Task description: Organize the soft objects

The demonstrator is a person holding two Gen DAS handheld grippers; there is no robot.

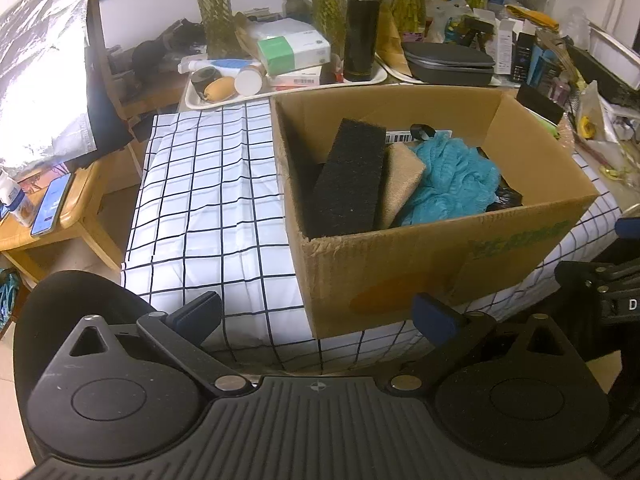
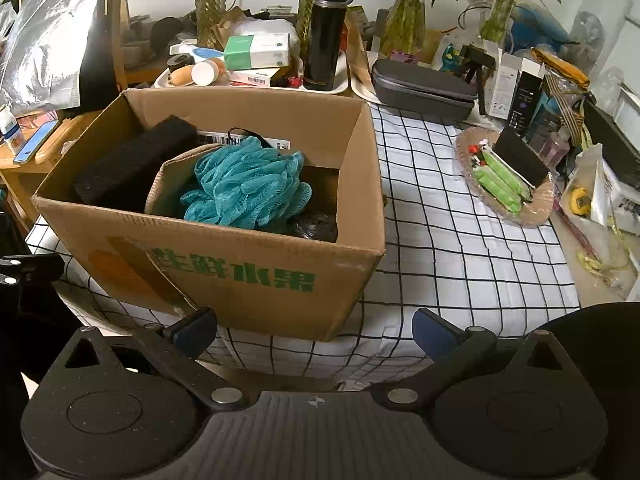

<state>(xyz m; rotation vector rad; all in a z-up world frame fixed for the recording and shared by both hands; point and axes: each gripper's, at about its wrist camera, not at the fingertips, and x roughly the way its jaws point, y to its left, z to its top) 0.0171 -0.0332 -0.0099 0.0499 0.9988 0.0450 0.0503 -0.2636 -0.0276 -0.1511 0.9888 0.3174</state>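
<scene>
We've got both grippers hovering at the near edge of the table, and both are spread wide with nothing between the fingers: the left gripper [image 1: 318,316] and the right gripper [image 2: 314,326].

The open brown cardboard box with green lettering [image 2: 240,276] sits on the white black-grid tablecloth [image 2: 460,248]. Inside it, the long black rectangular foam block [image 1: 350,178] lies propped at a tilt on the left side, its long axis running from the near-left corner up toward the back wall, far end highest. Right beside it, touching, is the folded tan burlap cloth [image 1: 402,184], and the teal mesh bath pouf [image 2: 248,186] is bunched on top of that, toward the right half of the box. Something black and shiny [image 2: 316,228] sits under the pouf; can't tell what it is.

Behind the box stands a tall black thermos bottle [image 2: 324,36] on a white tray [image 2: 340,86].
</scene>
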